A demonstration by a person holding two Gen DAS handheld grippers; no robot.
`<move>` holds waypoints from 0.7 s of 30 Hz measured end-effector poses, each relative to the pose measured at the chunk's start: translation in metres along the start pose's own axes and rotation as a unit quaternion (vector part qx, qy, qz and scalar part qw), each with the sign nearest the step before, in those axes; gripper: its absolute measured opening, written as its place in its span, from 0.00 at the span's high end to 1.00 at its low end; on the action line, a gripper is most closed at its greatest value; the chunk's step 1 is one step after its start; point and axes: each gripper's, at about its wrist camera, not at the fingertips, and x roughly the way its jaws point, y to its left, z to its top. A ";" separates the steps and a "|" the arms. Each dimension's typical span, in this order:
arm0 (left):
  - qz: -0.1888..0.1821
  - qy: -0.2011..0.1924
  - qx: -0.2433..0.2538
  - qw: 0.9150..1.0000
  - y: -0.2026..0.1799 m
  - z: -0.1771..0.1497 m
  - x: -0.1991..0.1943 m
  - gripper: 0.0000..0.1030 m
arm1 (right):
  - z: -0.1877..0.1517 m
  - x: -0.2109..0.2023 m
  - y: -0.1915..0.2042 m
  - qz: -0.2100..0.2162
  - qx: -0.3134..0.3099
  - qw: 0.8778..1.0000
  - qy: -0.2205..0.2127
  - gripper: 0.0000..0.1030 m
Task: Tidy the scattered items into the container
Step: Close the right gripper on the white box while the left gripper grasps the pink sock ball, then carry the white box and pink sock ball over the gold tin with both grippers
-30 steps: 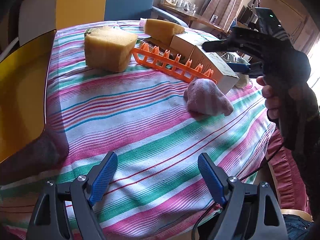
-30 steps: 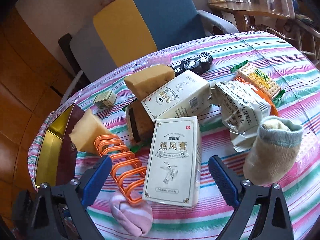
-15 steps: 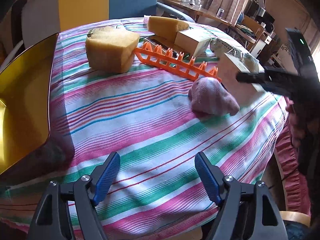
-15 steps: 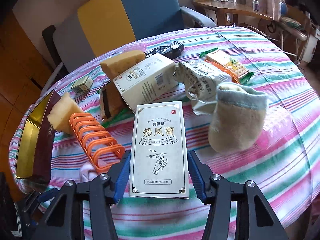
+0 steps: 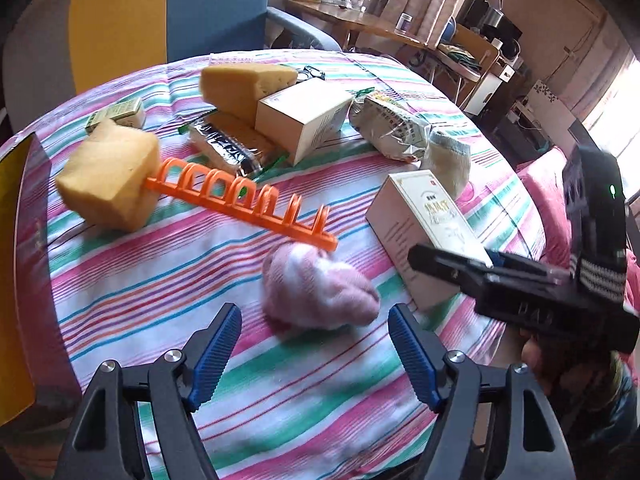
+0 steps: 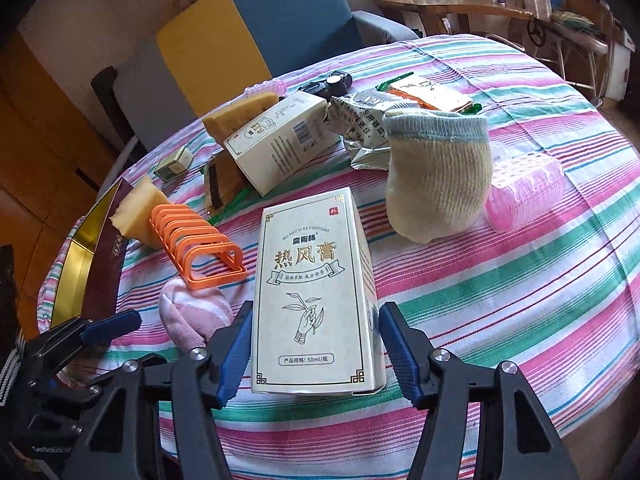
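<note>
My right gripper (image 6: pixel 316 346) is shut on the near end of a cream ointment box (image 6: pixel 316 292), which also shows in the left wrist view (image 5: pixel 424 224). My left gripper (image 5: pixel 316 354) is open and empty, just short of a rolled pink sock (image 5: pixel 316 290), which also shows in the right wrist view (image 6: pixel 192 316). The gold-lined container (image 6: pixel 86 256) stands at the table's left edge, seen at the far left of the left wrist view (image 5: pixel 12 240). An orange rack (image 5: pixel 240 200), yellow sponges (image 5: pixel 108 180), a cream sock (image 6: pixel 438 176) and a second box (image 6: pixel 280 142) lie scattered.
The round table has a striped cloth (image 5: pixel 168 288). A silver snack bag (image 5: pixel 390 132), a biscuit pack (image 5: pixel 228 144), a pink roller (image 6: pixel 526 190), a small green box (image 6: pixel 174 164) and a black device (image 6: pixel 328 84) lie farther back. A blue and yellow chair (image 6: pixel 260 32) stands behind.
My right gripper came down over the cream box and closed on its near end. My left gripper moved right and forward toward the pink sock and stayed open.
</note>
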 end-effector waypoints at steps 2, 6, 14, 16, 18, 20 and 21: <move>0.007 0.005 -0.004 1.000 0.000 0.005 0.007 0.26 | -0.002 0.003 -0.004 0.008 0.007 1.000 0.002 0.37; 0.020 0.015 -0.016 1.000 0.005 0.009 0.020 0.28 | -0.004 0.004 -0.009 0.020 0.011 1.000 -0.002 0.36; -0.046 0.004 -0.057 0.997 0.021 0.003 0.025 0.44 | -0.004 0.005 -0.008 0.015 -0.001 1.000 -0.015 0.32; -0.052 0.000 -0.051 0.997 0.020 0.001 0.023 0.47 | -0.004 0.006 -0.005 0.002 -0.011 1.000 -0.018 0.30; -0.052 -0.004 -0.043 0.998 0.017 0.000 0.021 0.48 | -0.004 0.008 -0.002 -0.012 -0.022 1.000 -0.016 0.29; -0.055 -0.005 -0.039 0.998 0.016 -0.001 0.020 0.50 | -0.006 0.009 0.000 -0.028 -0.030 0.999 -0.015 0.29; -0.058 -0.006 -0.039 0.998 0.017 -0.003 0.019 0.51 | -0.006 0.010 0.001 -0.035 -0.033 0.999 -0.017 0.29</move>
